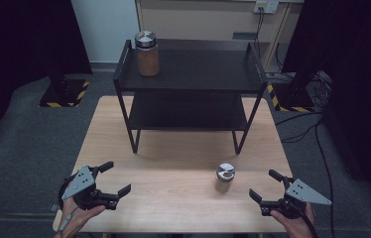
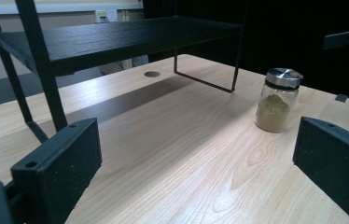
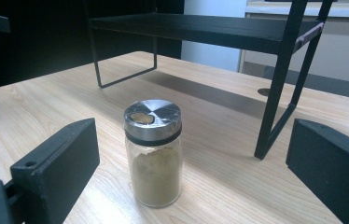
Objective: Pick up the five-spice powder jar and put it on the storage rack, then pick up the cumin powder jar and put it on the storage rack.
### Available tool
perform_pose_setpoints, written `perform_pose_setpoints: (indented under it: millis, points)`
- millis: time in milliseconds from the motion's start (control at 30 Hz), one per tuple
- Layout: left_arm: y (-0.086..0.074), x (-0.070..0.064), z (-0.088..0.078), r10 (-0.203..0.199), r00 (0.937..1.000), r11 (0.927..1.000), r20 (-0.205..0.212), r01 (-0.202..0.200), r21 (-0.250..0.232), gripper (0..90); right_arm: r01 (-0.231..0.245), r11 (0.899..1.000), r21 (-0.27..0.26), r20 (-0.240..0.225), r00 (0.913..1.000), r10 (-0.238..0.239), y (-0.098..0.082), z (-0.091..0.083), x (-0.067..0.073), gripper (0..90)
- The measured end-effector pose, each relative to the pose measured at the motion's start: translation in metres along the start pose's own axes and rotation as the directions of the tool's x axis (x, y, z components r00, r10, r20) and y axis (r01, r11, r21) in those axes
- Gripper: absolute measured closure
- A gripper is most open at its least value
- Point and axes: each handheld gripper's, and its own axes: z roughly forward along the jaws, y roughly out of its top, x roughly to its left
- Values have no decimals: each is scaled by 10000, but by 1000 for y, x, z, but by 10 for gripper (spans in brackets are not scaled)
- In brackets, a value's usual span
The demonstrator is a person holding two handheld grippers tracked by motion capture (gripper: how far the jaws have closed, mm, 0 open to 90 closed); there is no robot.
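Pale wood grain covers the table [image 1: 173, 198], which stands on grey carpet between dark curtains, with a light wall and a socket behind. A black two-tier shelf [image 1: 188, 74] is set at the far half of the table, and a larger jar [image 1: 147, 53] of brownish powder is seen on the left end of its top tier. The small spice jar [image 1: 225, 177], glass with a metal shaker lid and part-filled with tan powder, is left upright on the tabletop in front of the shelf, toward the right. The right gripper [image 1: 268, 186] is held near it with jaws spread wide and nothing between them; in the right gripper view the jar [image 3: 153, 151] is framed between the jaws but not touched. The left gripper [image 1: 114, 178] is likewise released and held well apart. Judged from this, one jar is already shelved; the small one is not yet grasped, so gripping, lifting and placing are all left.
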Motion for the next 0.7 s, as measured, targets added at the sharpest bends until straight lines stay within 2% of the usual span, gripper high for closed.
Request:
perform_pose_setpoints:
  millis: [467, 700]
  points:
    - [-2, -2, -2, 113, 9999, 9999, -21, -113, -103, 0, 103, 9999, -81, -87, 9999, -103, 1, -2, -1, 25]
    - [-3, -2, -3, 19, 9999, 9999, -128, -21, -106, 0, 306, 9995, -42, -672, 9973, -308, 7, 0, -9, 19]
